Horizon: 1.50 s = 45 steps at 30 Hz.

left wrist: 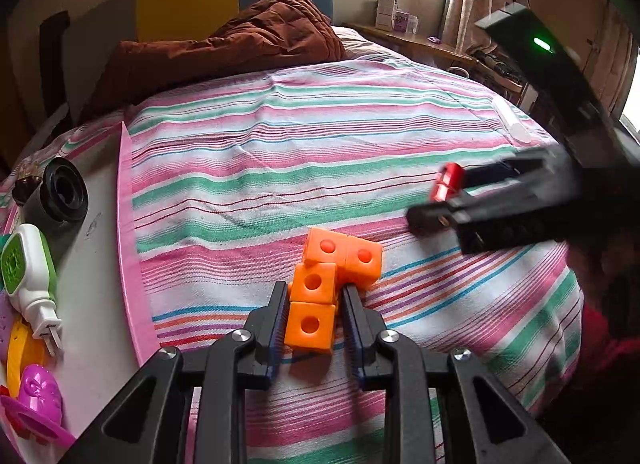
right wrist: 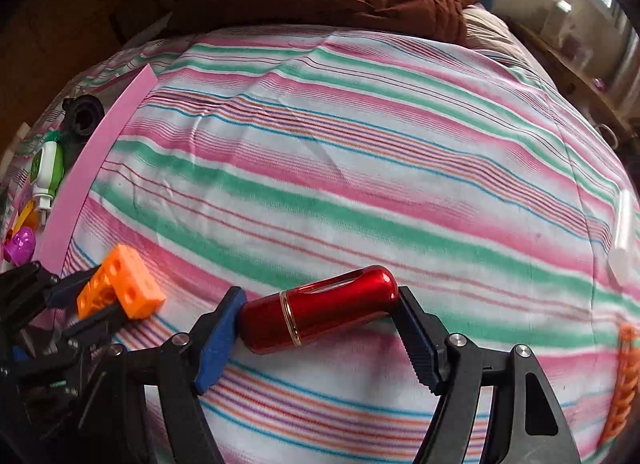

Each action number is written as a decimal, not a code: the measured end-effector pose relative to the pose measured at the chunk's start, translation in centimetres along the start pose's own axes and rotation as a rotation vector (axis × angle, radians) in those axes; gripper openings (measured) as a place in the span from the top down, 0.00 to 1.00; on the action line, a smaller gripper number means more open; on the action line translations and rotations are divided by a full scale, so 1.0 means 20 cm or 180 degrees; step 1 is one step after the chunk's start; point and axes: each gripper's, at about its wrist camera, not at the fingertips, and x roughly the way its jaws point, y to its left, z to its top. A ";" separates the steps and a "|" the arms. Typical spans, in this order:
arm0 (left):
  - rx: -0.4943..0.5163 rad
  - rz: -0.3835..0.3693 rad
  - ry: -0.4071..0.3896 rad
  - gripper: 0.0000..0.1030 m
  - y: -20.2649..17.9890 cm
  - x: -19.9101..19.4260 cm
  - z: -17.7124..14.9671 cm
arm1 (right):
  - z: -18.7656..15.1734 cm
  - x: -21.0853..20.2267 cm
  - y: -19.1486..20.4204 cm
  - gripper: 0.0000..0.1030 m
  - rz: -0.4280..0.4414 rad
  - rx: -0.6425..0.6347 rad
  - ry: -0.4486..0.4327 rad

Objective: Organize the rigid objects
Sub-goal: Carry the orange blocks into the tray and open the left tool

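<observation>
My left gripper [left wrist: 314, 296] is shut on an orange block cluster [left wrist: 334, 276] of joined cubes, held at its near cubes just over the striped bedsheet. The cluster also shows in the right wrist view [right wrist: 122, 288], at the lower left. My right gripper [right wrist: 320, 310] is shut on a red metal tube [right wrist: 320, 310] with a gold ring, gripped end to end, above the sheet. In the left wrist view that gripper [left wrist: 438, 200] is at the right, with the red tube [left wrist: 448, 181] between its fingers.
A white tray with a pink rim [left wrist: 130, 248] lies at the left and holds a black cylinder [left wrist: 60, 194], a green-white plug device [left wrist: 28, 264] and a purple toy [left wrist: 38, 392]. A brown quilt [left wrist: 248, 40] lies at the far end. An orange chain [right wrist: 624, 380] and a translucent tube [right wrist: 622, 236] lie at the right.
</observation>
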 end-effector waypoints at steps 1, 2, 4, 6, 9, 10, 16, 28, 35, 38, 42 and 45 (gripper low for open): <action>-0.0019 -0.0001 0.0005 0.75 0.00 0.00 0.00 | -0.03 -0.02 0.00 0.28 -0.0022 0.0037 -0.0049; -0.0044 -0.0008 0.0016 0.75 0.01 0.00 0.01 | -0.05 -0.02 0.01 0.28 -0.0051 0.0055 -0.0094; -0.0063 -0.0004 0.0040 0.75 0.00 0.00 0.01 | -0.06 -0.03 0.01 0.28 -0.0092 0.0078 -0.0131; -0.0059 0.0022 0.0073 0.75 0.00 -0.01 0.02 | -0.07 -0.03 0.01 0.27 -0.0110 0.0074 -0.0185; -0.0083 0.0011 0.0072 0.75 0.00 -0.05 0.02 | -0.09 -0.03 0.01 0.27 -0.0113 0.0033 -0.0260; -0.0071 0.0020 0.0050 0.75 0.00 -0.07 0.01 | -0.09 -0.03 0.01 0.27 -0.0105 0.0034 -0.0268; -0.0101 -0.0015 -0.0042 0.75 0.01 -0.21 0.00 | -0.09 -0.01 0.02 0.27 -0.0115 -0.0051 -0.0295; -0.0607 0.0170 -0.0255 0.75 0.33 -0.47 0.03 | -0.09 0.00 0.03 0.27 -0.0155 -0.0076 -0.0350; -0.0917 0.0522 -0.0354 0.75 0.55 -0.61 -0.01 | -0.09 0.00 0.04 0.27 -0.0158 -0.0091 -0.0389; -0.0985 0.0648 -0.0376 0.75 0.61 -0.65 -0.02 | -0.09 -0.01 0.04 0.27 -0.0167 -0.0099 -0.0402; -0.1012 0.0793 -0.0418 0.75 0.64 -0.70 -0.04 | -0.09 -0.01 0.05 0.27 -0.0179 -0.0107 -0.0418; -0.1015 0.0889 -0.0434 0.75 0.64 -0.73 -0.04 | -0.09 -0.01 0.05 0.28 -0.0188 -0.0115 -0.0431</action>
